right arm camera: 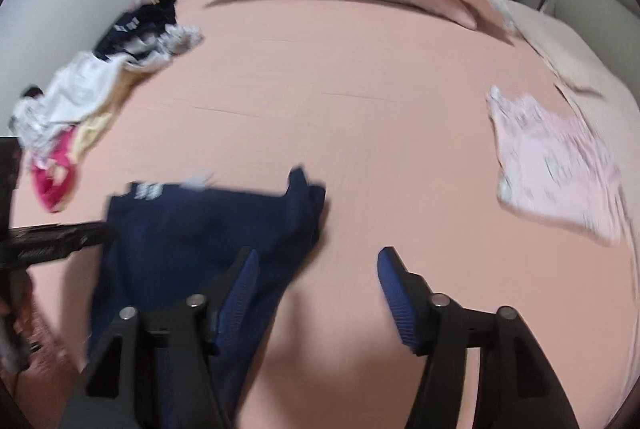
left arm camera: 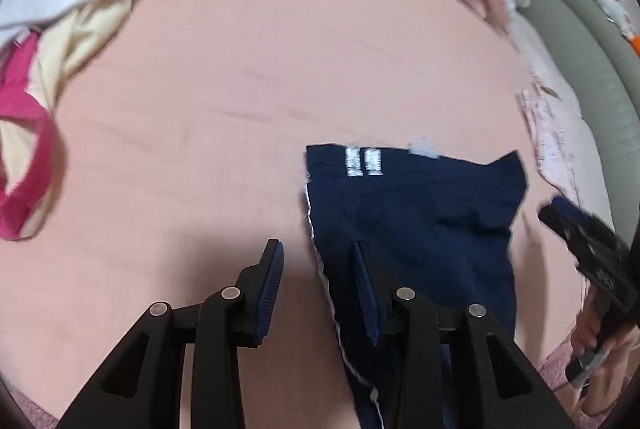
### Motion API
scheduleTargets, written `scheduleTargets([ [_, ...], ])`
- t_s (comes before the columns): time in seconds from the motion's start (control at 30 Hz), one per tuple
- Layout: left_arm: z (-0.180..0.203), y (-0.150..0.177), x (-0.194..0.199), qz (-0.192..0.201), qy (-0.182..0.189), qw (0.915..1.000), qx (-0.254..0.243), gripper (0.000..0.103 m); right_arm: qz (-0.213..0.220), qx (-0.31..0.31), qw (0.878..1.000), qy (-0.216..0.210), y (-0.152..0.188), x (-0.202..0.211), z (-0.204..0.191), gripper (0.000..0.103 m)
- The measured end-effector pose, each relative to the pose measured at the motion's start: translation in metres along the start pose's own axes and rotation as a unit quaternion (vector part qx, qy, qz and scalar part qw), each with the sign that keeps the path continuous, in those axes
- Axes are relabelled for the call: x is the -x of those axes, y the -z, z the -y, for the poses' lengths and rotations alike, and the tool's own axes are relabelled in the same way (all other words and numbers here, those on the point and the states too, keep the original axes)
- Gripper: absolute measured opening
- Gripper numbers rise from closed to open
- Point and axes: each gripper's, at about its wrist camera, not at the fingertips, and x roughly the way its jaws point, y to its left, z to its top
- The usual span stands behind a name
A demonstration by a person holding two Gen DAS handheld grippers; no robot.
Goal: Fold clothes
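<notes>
Left wrist view: your left gripper [left arm camera: 318, 285] hangs with fingers apart astride the white-stitched edge of the navy shorts [left arm camera: 416, 213], soft and flat near the bed's near edge.

Right wrist view: your right gripper [right arm camera: 316, 293], fingers wide apart, holds nothing beside the shorts' other side; a folded pink garment [right arm camera: 556, 165] lies by the right edge of the sheet [right arm camera: 340, 101].

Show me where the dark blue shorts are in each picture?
Left wrist view: the navy shorts lie right of centre, low down, under the left gripper.
Right wrist view: the navy shorts lie lower left, by the right gripper.
Shared landmark: the clothes pile.
</notes>
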Motion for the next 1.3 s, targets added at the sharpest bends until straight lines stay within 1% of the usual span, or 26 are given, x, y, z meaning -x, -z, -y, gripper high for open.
scheduleTargets([
  [0.03, 0.0, -0.002, 0.002, 0.01, 0.003, 0.9999, -0.002, 0.033, -0.008, 0.004, 1.0, 0.0, -0.009, -0.012, 0.002, 0.062],
  [0.1, 0.002, -0.006, 0.004, 0.029, 0.011, 0.9995, -0.009, 0.033, -0.015, 0.005, 1.0, -0.019, -0.024, -0.034, 0.004, 0.061],
  [0.13, 0.003, -0.009, 0.003, 0.033, 0.016, 0.9993, -0.012, 0.032, -0.016, 0.002, 1.0, -0.025, -0.027, -0.041, 0.006, 0.057],
  [0.17, 0.005, -0.011, 0.001, 0.037, 0.021, 0.999, -0.016, 0.031, -0.017, 0.0, 0.999, -0.031, -0.03, -0.048, 0.007, 0.032],
  [0.2, 0.007, -0.013, -0.002, 0.035, 0.02, 0.999, -0.021, 0.018, -0.028, 0.0, 0.999, -0.037, -0.031, -0.056, 0.009, 0.012],
  [0.23, 0.009, -0.016, -0.004, 0.034, 0.018, 0.9989, -0.027, 0.009, -0.028, -0.003, 0.999, -0.046, -0.029, -0.058, 0.011, 0.012],
  [0.3, 0.013, -0.017, -0.005, 0.041, 0.016, 0.9985, -0.034, 0.007, -0.022, -0.007, 0.998, -0.059, -0.026, -0.058, 0.014, 0.01],
  [0.4, 0.015, -0.024, 0.001, 0.056, 0.025, 0.9973, -0.041, 0.006, 0.0, -0.015, 0.998, -0.068, -0.025, -0.043, 0.024, 0.009],
  [0.5, 0.017, -0.033, 0.008, 0.071, 0.03, 0.9959, -0.049, 0.006, 0.03, -0.032, 0.996, -0.076, -0.033, -0.03, 0.032, 0.009],
  [0.57, 0.018, -0.038, 0.012, 0.078, 0.028, 0.9951, -0.054, 0.006, 0.036, -0.036, 0.996, -0.075, -0.037, -0.031, 0.033, 0.009],
  [0.67, 0.018, -0.048, 0.007, 0.075, 0.025, 0.9947, -0.066, 0.009, 0.039, -0.043, 0.996, -0.074, -0.041, -0.039, 0.033, 0.009],
  [0.7, 0.024, -0.054, -0.004, 0.07, 0.02, 0.9949, -0.07, 0.01, 0.036, -0.046, 0.996, -0.072, -0.041, -0.044, 0.035, 0.009],
  [0.73, 0.029, -0.058, -0.014, 0.065, 0.014, 0.995, -0.074, 0.013, 0.034, -0.048, 0.996, -0.069, -0.041, -0.049, 0.037, 0.009],
  [0.77, 0.021, -0.056, -0.018, 0.05, -0.002, 0.9958, -0.076, 0.016, 0.026, -0.058, 0.996, -0.065, -0.039, -0.058, 0.041, 0.009],
  [0.8, 0.02, -0.055, -0.019, 0.044, -0.006, 0.9964, -0.073, 0.023, 0.021, -0.079, 0.994, -0.079, -0.037, -0.066, 0.048, 0.01],
  [0.87, 0.018, -0.053, -0.022, 0.032, -0.012, 0.9972, -0.066, 0.025, 0.011, -0.121, 0.987, -0.107, -0.032, -0.082, 0.063, 0.011],
  [0.9, 0.02, -0.051, -0.018, 0.04, -0.008, 0.9966, -0.071, 0.031, 0.013, -0.134, 0.983, -0.123, -0.031, -0.079, 0.069, 0.018],
  [0.93, 0.022, -0.049, -0.014, 0.048, -0.004, 0.996, -0.076, 0.035, 0.018, -0.145, 0.982, -0.123, -0.033, -0.075, 0.074, 0.021],
  [0.97, 0.024, -0.046, -0.011, 0.056, 0.0, 0.9952, -0.08, 0.035, 0.022, -0.155, 0.98, -0.122, -0.034, -0.07, 0.079, 0.026],
  [1.0, 0.026, -0.044, -0.007, 0.064, 0.004, 0.9944, -0.085, 0.035, 0.027, -0.166, 0.978, -0.122, -0.035, -0.065, 0.084, 0.026],
  [1.07, 0.03, -0.04, 0.001, 0.079, 0.012, 0.9923, -0.094, 0.035, 0.052, -0.183, 0.975, -0.112, -0.037, -0.051, 0.091, 0.026],
  [1.13, 0.034, -0.036, 0.009, 0.095, 0.021, 0.9899, -0.103, 0.035, 0.06, -0.179, 0.976, -0.105, -0.04, -0.039, 0.088, 0.026],
  [1.17, 0.036, -0.033, 0.012, 0.102, 0.025, 0.9886, -0.108, 0.035, 0.06, -0.163, 0.978, -0.115, -0.041, -0.036, 0.079, 0.026],
  [1.2, 0.038, -0.031, 0.016, 0.109, 0.029, 0.9872, -0.113, 0.035, 0.05, -0.137, 0.981, -0.124, -0.042, -0.037, 0.066, 0.026],
  [1.27, 0.054, -0.031, -0.004, 0.086, 0.031, 0.9871, -0.132, 0.034, 0.026, -0.083, 0.986, -0.139, -0.042, -0.042, 0.037, 0.026],
  [1.3, 0.052, -0.029, -0.013, 0.069, 0.008, 0.9902, -0.121, 0.034, 0.012, -0.055, 0.988, -0.147, -0.041, -0.047, 0.022, 0.026],
])
